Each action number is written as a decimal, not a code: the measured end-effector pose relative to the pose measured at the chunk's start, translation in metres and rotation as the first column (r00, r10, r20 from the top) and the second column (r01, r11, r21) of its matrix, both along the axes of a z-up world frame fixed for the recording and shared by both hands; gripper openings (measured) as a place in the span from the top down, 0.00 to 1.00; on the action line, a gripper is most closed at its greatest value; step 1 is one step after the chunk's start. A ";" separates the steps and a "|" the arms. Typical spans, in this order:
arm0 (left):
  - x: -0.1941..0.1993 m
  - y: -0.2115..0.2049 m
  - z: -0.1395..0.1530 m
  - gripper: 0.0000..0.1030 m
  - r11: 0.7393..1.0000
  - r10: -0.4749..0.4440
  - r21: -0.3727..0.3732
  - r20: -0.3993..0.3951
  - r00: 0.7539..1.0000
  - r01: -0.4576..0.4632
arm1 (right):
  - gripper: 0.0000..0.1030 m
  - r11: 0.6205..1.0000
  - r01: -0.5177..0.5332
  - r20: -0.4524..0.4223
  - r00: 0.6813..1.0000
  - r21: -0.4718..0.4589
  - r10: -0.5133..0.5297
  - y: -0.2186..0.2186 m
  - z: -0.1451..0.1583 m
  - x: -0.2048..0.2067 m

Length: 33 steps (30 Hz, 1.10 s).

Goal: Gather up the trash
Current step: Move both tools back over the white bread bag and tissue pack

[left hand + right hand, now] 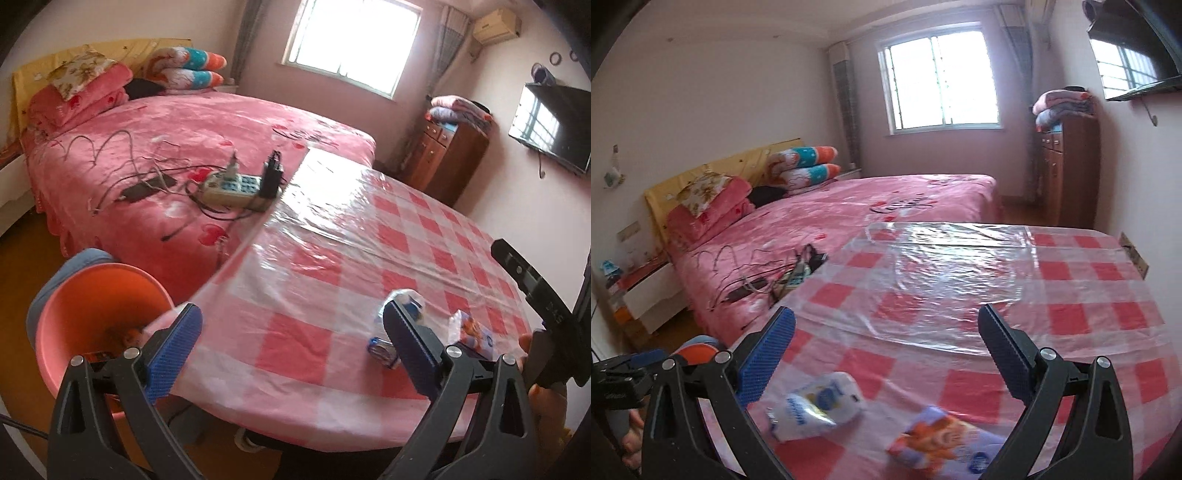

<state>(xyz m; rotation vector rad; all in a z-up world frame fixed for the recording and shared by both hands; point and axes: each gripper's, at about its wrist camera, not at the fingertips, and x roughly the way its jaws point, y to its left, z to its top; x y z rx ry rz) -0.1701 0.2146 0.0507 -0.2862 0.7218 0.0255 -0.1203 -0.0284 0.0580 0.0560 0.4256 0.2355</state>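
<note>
**Blue-padded grippers spread wide over checked worktop**

Black-framed left gripper (291, 347), jaws wide apart, nothing between the pads, poised at the near edge of the worktop (332, 280). Right gripper (886, 354) likewise spread open and empty, above the same surface.

Just past the right pad of the left gripper: a blue-and-white wrapper (388, 345) lying flat on the cloth, partly hidden by that pad. Slightly further right, near it, a purple-and-orange snack packet (474, 330). In the right wrist view, both pieces low in frame between the spread fingers: white-and-blue wrapper (816, 406) nearer the left finger, purple-and-orange packet (945, 443) nearer the right, apart from each other, neither touched.

Down at the left, beside the worktop edge, an orange-pink bucket (74, 306) with something dark and blurred at the bottom.

Red-and-white checked cloth under a clear plastic sheet, glossy with window glare. Beyond, a pink-covered bed (184, 136) carrying a power strip (232, 186), tangled cables, folded quilts and pillows. Bright window (940, 79) on the far wall, wooden cabinet (1067, 170) topped with folded blankets, wall-mounted television (554, 125) at right.
</note>
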 end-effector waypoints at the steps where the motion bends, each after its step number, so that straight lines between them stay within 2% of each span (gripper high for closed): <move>1: 0.001 -0.004 0.000 0.04 1.000 -0.007 0.001 -0.004 1.000 0.007 | 0.05 1.000 0.008 0.002 1.000 -0.002 -0.008 -0.004 -0.001 0.000; 11: 0.007 -0.060 -0.004 0.04 0.989 -0.129 0.065 -0.069 0.989 0.133 | 0.05 0.995 0.089 0.024 0.996 -0.040 -0.088 -0.036 -0.007 0.000; 19: 0.009 -0.092 -0.006 0.04 0.975 -0.199 0.075 -0.109 0.974 0.208 | 0.05 0.991 0.107 0.020 0.994 -0.079 -0.105 -0.051 -0.013 0.000; 28: 0.012 -0.132 -0.013 0.04 0.947 -0.277 0.128 -0.144 0.950 0.296 | 0.05 0.996 0.089 -0.046 0.995 -0.015 -0.090 -0.082 -0.019 0.002; 33: 0.016 -0.137 -0.015 0.04 0.935 -0.287 0.169 -0.152 0.946 0.311 | 0.05 0.997 0.004 -0.139 0.990 0.083 0.008 -0.105 -0.025 0.009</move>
